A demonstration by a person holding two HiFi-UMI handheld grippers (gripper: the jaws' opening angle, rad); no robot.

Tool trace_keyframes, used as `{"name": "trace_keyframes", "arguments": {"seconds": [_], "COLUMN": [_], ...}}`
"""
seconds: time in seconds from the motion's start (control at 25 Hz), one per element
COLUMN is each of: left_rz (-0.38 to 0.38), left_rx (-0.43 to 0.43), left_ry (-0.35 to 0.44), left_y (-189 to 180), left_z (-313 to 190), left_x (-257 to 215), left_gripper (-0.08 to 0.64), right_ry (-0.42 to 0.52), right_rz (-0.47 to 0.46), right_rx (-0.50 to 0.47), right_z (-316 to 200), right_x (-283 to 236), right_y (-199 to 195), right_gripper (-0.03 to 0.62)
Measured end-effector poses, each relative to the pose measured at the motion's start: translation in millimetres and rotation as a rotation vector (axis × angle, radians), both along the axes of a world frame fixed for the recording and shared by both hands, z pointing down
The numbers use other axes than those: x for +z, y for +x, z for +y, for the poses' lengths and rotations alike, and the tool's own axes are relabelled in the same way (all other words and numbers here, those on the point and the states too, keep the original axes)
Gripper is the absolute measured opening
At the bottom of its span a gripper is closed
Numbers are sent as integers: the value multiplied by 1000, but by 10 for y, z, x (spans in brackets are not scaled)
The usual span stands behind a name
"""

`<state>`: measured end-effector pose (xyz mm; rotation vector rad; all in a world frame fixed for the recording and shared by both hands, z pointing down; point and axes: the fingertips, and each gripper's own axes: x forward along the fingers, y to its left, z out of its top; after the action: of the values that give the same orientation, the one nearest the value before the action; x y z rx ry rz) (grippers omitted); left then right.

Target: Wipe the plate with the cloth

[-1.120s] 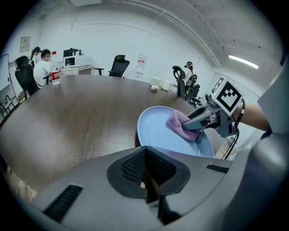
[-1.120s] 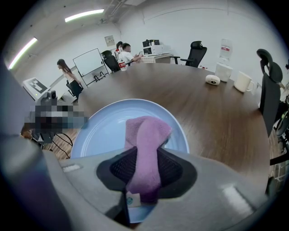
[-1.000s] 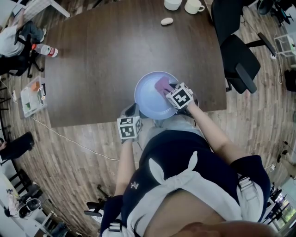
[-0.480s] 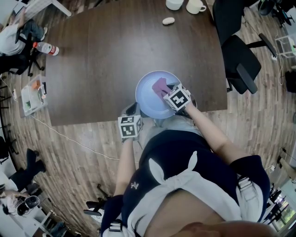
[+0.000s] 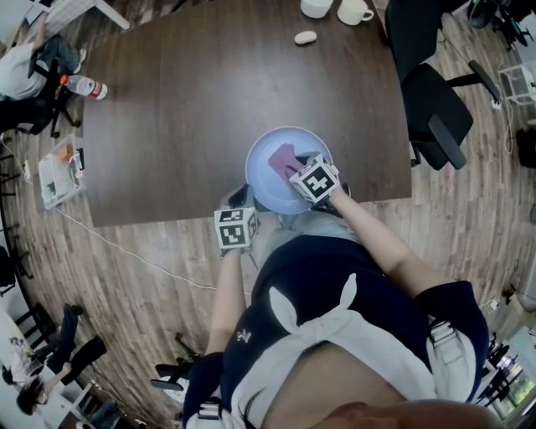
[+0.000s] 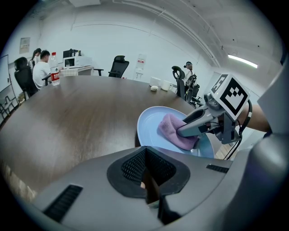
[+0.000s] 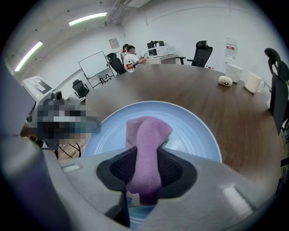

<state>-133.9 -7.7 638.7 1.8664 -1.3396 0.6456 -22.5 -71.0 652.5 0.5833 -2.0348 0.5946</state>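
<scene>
A light blue plate [image 5: 261, 157] lies at the near edge of the dark wooden table [image 5: 184, 109]. A folded purple cloth [image 5: 282, 157] rests on it, and my right gripper [image 5: 293, 167] is shut on that cloth, pressing it against the plate's inside. The right gripper view shows the cloth [image 7: 146, 135] running up between the jaws over the plate [image 7: 198, 135]. My left gripper [image 5: 239, 201] sits at the plate's near-left rim. In the left gripper view its jaws [image 6: 151, 198] stand closed on the rim, with the plate [image 6: 149, 124] and cloth [image 6: 174, 131] beyond.
Far across the table stand a white bowl [image 5: 313, 7], a mug [image 5: 352, 11] and a small white object [image 5: 305, 38]. A water bottle [image 5: 82, 86] is at the left end. A black office chair [image 5: 431, 100] stands to the right, and a tray [image 5: 59, 172] on the left.
My right gripper has slid the cloth leftwards across the plate. The left gripper and the plate have kept still.
</scene>
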Motion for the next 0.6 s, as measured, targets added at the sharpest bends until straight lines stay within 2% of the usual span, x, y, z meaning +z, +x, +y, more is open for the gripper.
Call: {"name": "trace_keyframes", "arguments": {"seconds": [0.6], "left_rz": [-5], "left_rx": [-15], "left_ry": [4], "left_y": [17], "left_z": [-4], "left_x": [1], "left_gripper": [5], "right_ry": [24], "right_rz": [-45], "right_rx": [-19], "right_z": [149], "right_x": [-31], "right_y": [-291], "right_gripper": [129]}}
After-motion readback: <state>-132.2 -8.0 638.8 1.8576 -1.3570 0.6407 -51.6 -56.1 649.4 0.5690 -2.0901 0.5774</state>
